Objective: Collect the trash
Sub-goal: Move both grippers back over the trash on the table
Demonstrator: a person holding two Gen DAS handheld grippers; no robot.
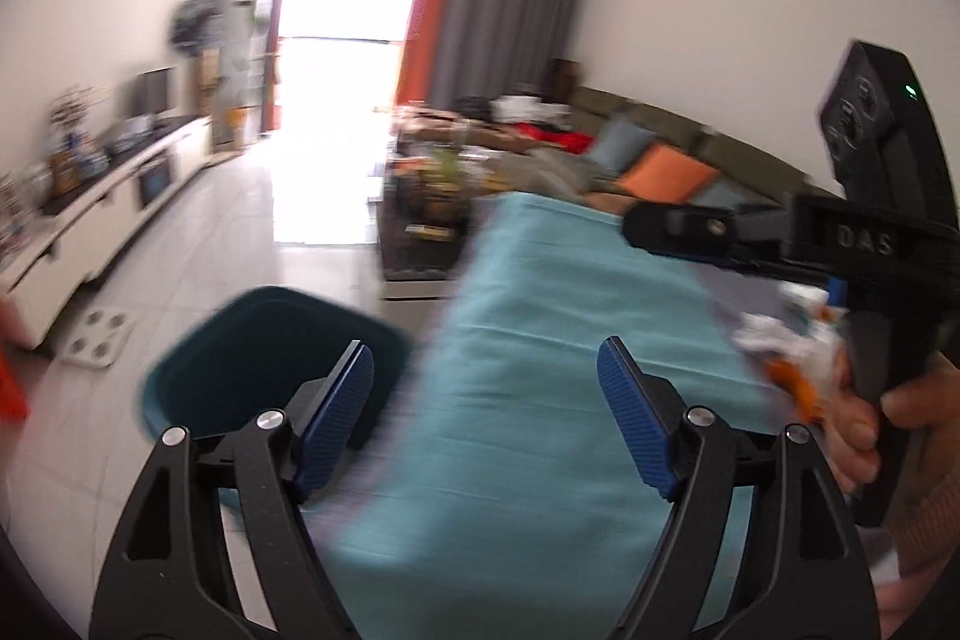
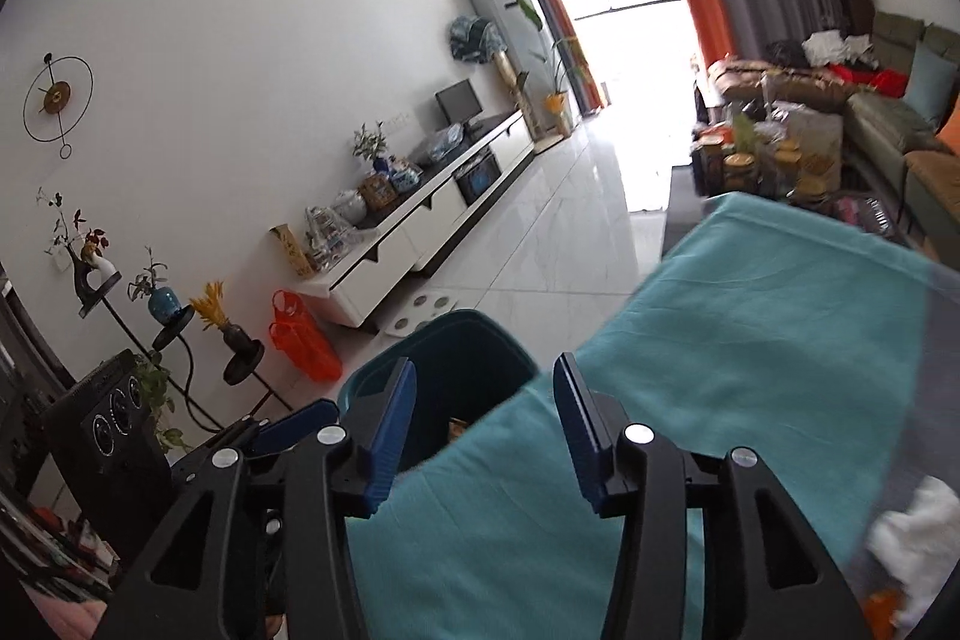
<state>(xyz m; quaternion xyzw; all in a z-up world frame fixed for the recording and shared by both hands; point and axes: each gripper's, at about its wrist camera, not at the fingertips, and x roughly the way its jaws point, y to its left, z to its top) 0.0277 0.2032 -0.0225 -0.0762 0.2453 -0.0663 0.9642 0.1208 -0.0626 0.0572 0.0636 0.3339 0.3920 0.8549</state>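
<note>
Standing beside the table edge, bin [image 2: 444, 376] on the floor, placed to catch scraps, one already visible inside. Just right of it, left gripper [image 1: 486, 418] spread apart, empty, over teal cloth [image 1: 540, 340]. Likewise right gripper [image 2: 486, 436], released, nothing between. Farther right, crumpled white-and-orange trash [image 2: 918, 532] lying on the cloth, likely next.

Two wrist cameras look forward and slightly down along their claws, close above a teal-covered counter [image 1: 540, 370], both seeing the dark bin [image 2: 456, 370] beside it.
</note>
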